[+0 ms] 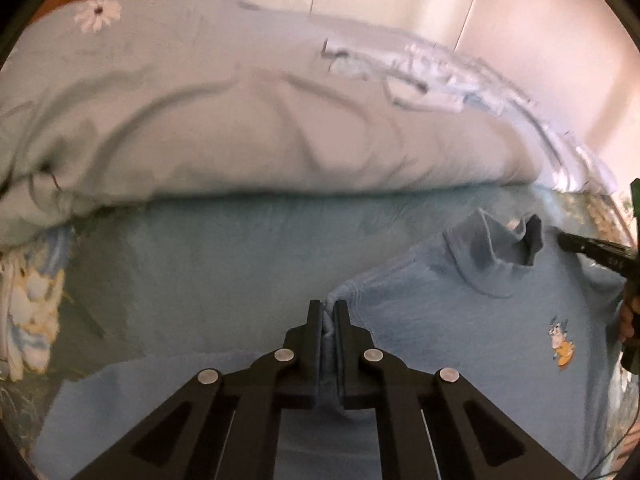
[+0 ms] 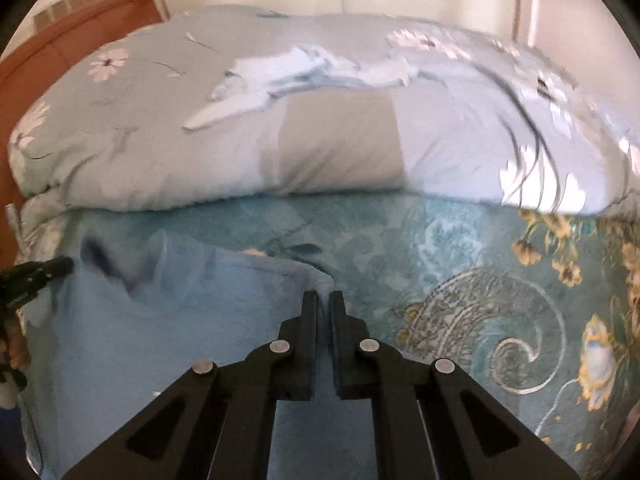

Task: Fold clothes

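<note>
A light blue sweatshirt [image 1: 460, 320] with a high collar [image 1: 500, 256] and a small cartoon print [image 1: 560, 340] lies on the bed. My left gripper [image 1: 329, 308] is shut on a bunched fold at its left shoulder. My right gripper [image 2: 324, 300] is shut on the sweatshirt's [image 2: 180, 340] other shoulder edge. Each gripper shows at the edge of the other's view: the right one in the left wrist view [image 1: 592, 250], the left one in the right wrist view [image 2: 36, 276].
A folded grey floral duvet [image 2: 320, 120] lies across the far side of the bed. The teal bedspread [image 2: 480, 300] with a paisley pattern extends to the right. A brown headboard [image 2: 60, 48] stands at the far left, a white wall behind.
</note>
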